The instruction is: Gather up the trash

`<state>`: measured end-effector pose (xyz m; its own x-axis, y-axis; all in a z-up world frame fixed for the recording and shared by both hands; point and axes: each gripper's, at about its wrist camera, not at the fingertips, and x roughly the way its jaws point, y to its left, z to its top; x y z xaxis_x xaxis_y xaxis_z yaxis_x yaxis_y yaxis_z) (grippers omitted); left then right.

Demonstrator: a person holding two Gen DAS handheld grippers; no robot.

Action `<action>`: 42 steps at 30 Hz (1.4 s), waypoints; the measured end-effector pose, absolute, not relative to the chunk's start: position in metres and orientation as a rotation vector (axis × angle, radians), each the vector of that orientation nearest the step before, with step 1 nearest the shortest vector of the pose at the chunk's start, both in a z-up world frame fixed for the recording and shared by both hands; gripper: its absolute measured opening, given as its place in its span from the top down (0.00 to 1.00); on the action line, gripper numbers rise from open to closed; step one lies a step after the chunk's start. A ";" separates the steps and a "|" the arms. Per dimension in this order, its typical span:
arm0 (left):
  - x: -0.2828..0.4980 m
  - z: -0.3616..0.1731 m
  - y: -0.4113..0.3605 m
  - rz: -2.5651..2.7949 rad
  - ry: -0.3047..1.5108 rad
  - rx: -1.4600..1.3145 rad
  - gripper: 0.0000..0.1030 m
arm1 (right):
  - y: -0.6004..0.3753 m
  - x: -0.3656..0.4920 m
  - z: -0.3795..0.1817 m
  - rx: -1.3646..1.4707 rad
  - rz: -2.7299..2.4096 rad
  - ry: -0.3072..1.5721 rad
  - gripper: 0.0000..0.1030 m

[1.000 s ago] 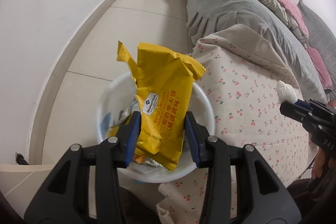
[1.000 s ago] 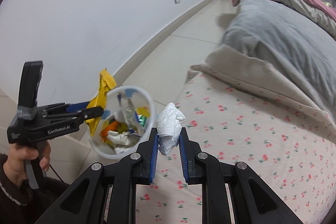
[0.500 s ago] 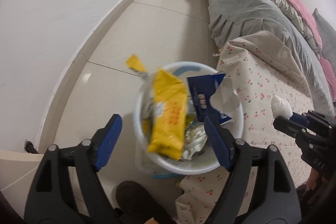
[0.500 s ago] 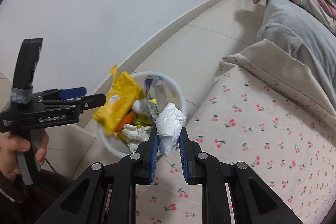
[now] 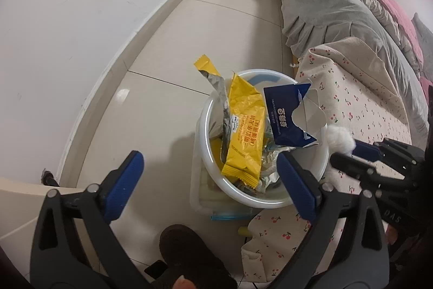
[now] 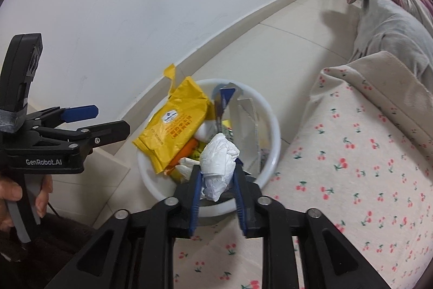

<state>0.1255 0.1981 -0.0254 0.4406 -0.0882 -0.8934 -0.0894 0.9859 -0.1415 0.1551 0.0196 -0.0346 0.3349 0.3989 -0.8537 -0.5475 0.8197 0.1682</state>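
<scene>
A white round bin (image 5: 259, 203) (image 6: 274, 132) stands on the floor against the bed, full of wrappers. A yellow snack wrapper (image 5: 243, 132) (image 6: 173, 126) lies on top of the pile, beside a torn blue carton (image 5: 284, 118). My left gripper (image 5: 208, 156) (image 6: 111, 117) hovers over the bin's near-left side, jaws opening wide with nothing held. My right gripper (image 6: 218, 167) (image 5: 342, 151) is over the bin's rim on the bed side. Its jaws are opening, and a crumpled white tissue wad (image 6: 219, 156) (image 5: 339, 138) still sits wedged between the pads.
The bed with a cherry-print sheet (image 5: 365, 104) (image 6: 351, 167) and a grey blanket (image 5: 338, 12) runs along the right. A white wall and tiled floor (image 5: 216, 31) lie to the left. A dark slipper (image 5: 186, 248) is near the bin. A person's hand (image 6: 10, 194) holds the left gripper.
The left gripper let go of the yellow wrapper, which dropped onto the bin's pile, and its jaws spread wide. The right gripper came down over the bin with the tissue, jaws widening.
</scene>
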 end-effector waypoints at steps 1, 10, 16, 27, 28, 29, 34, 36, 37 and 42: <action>0.125 -0.025 0.197 -0.001 1.118 -0.171 0.04 | 0.020 0.155 -0.035 -0.154 0.617 1.065 0.54; 0.116 -0.017 0.191 -0.028 1.101 -0.147 0.03 | 0.004 0.149 -0.010 -0.110 0.561 0.987 0.36; 0.100 -0.011 0.175 -0.044 1.109 -0.106 0.03 | -0.035 0.129 0.021 -0.042 0.458 0.969 0.31; 0.049 0.029 0.122 -0.050 1.018 -0.062 0.02 | -0.124 0.033 0.059 0.008 0.148 0.884 0.15; 0.043 0.031 0.115 -0.054 1.013 -0.047 0.02 | -0.130 0.026 0.059 0.009 0.134 0.869 0.14; 0.038 0.032 0.106 -0.056 1.006 -0.030 0.02 | -0.136 0.016 0.059 0.010 0.118 0.851 0.13; 0.016 0.031 0.079 -0.071 0.973 -0.007 0.02 | -0.167 -0.022 0.049 0.019 -0.040 0.761 0.12; 0.012 0.029 0.073 -0.077 0.963 -0.008 0.02 | -0.181 -0.034 0.039 0.040 -0.102 0.742 0.12; 0.010 0.029 0.070 -0.075 0.953 -0.004 0.02 | -0.186 -0.038 0.035 0.047 -0.122 0.738 0.12; 0.004 0.032 0.056 -0.053 0.907 0.021 0.02 | -0.206 -0.041 0.028 0.097 -0.171 0.737 0.12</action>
